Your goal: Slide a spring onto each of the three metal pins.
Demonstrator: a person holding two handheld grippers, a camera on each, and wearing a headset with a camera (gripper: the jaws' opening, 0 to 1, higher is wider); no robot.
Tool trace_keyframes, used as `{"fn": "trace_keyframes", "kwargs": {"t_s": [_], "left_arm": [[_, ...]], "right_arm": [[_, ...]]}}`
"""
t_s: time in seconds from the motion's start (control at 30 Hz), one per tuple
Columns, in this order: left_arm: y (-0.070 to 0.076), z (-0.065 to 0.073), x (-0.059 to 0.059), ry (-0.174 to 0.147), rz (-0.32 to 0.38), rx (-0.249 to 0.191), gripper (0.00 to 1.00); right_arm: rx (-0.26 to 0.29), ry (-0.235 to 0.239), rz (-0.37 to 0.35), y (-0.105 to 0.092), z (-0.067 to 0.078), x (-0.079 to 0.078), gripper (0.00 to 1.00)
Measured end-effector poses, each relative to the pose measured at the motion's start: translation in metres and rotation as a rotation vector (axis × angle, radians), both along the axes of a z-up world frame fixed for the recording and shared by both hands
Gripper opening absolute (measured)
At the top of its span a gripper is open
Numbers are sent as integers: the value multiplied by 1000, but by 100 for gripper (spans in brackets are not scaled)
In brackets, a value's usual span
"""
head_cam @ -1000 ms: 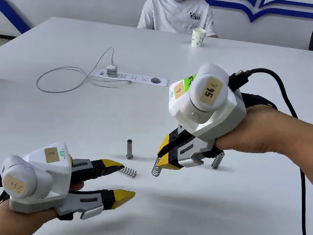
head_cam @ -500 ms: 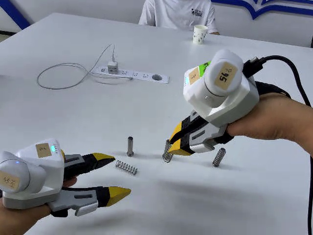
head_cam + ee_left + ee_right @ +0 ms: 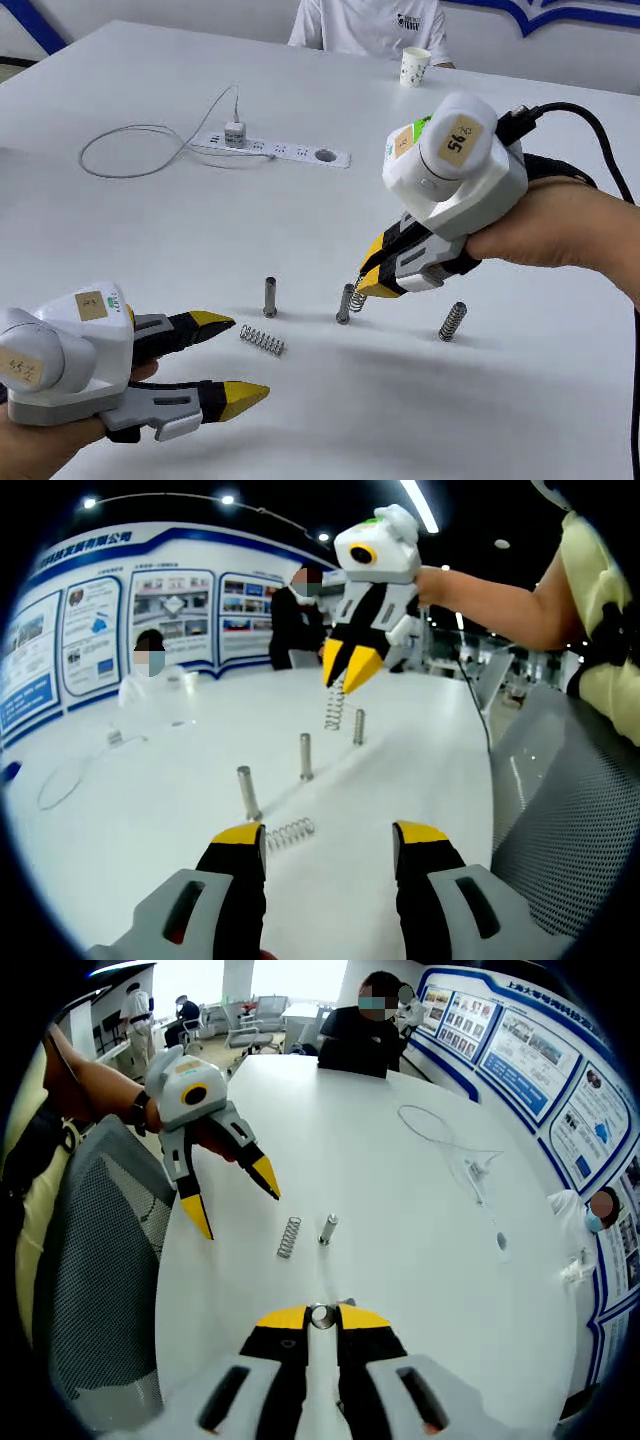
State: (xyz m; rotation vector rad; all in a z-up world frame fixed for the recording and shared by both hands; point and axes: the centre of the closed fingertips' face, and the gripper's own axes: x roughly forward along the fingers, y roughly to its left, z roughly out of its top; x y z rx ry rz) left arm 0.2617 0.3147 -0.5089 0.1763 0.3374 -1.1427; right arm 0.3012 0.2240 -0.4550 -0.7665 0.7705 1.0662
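Right gripper (image 3: 365, 288) pinching spring (image 3: 357, 298) just above middle pin (image 3: 345, 305), not yet seated. Third pin (image 3: 452, 321) seems already sprung. Loose spring (image 3: 262, 340) flat on table (image 3: 150, 250) near bare pin (image 3: 269, 297). Left gripper (image 3: 250, 355) spread, empty.

The right tool (image 3: 367, 288) grips a spring (image 3: 357, 299) just beside a pin (image 3: 345, 304) on the white table (image 3: 150, 240)

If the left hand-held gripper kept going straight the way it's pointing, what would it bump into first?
Probably the loose spring lying flat on the table, just ahead of the left hand-held gripper and between its open jaws. Its height is hard to judge, so it might pass just over the spring.
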Motion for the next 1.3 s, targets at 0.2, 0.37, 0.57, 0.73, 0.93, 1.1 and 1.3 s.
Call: {"fn": "trace_keyframes", "kwargs": {"t_s": [0.2, 0.37, 0.57, 0.73, 0.93, 1.1, 1.3], "left_arm": [[0, -1, 0, 4, 3, -1, 52], [1, 0, -1, 6, 6, 0, 53], [2, -1, 0, 8, 9, 5, 53], [3, -1, 0, 10, 12, 6, 53], [5, -3, 0, 13, 14, 9, 53], [6, -4, 1, 15, 17, 10, 53], [6, -4, 1, 16, 20, 10, 53]], "right_arm": [[-12, -19, -15, -2, 0, 10, 11], [-18, -31, -29, -4, -1, 19, 11], [-16, -24, -37, -4, -5, 28, 11], [-15, -15, -37, -1, -7, 31, 11], [-20, 3, -35, -1, -11, 32, 11], [-26, 14, -33, 0, -16, 33, 11], [-42, 23, -28, 1, -23, 32, 11]]}}
